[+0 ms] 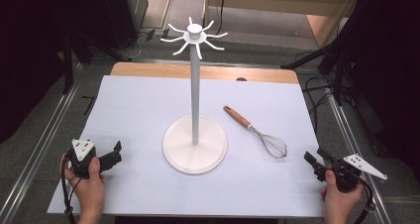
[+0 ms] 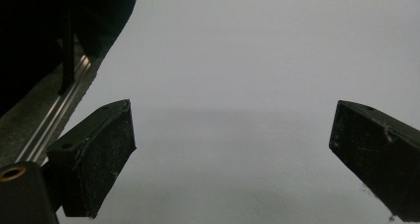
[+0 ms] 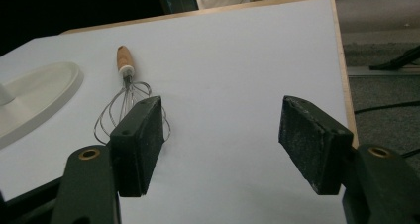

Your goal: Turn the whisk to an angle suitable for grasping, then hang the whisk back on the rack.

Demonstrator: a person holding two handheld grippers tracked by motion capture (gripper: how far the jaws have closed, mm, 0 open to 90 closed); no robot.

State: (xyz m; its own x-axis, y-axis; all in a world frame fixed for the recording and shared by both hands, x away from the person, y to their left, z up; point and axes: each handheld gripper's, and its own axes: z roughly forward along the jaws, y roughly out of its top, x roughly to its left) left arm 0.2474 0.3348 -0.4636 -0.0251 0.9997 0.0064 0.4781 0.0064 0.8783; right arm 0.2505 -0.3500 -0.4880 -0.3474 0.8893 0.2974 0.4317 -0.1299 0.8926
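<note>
white stand (image 1: 195, 143) upright mid-table (image 1: 148, 194), round base flat on the pale sheet, thin pole rising to a ring of curved hooks (image 1: 194, 35) at the top. whisk (image 1: 257, 133) lying flat to the right of the base, apart from it, wooden handle toward the far side, wire head toward the near right corner. left gripper (image 1: 117, 153) near the front left corner, held in a hand (image 1: 89, 184), jaws spread wide with nothing between; in the left gripper view just bare sheet between the two black pads (image 2: 99, 159). right gripper (image 1: 313, 160) near the front right corner, also in a hand (image 1: 339, 199), jaws wide apart and empty, pointing toward the whisk; in the right gripper view the whisk (image 3: 126, 100) just beyond the left pad (image 3: 141, 140), not touching, stand base (image 3: 34, 97) at the left edge.
</note>
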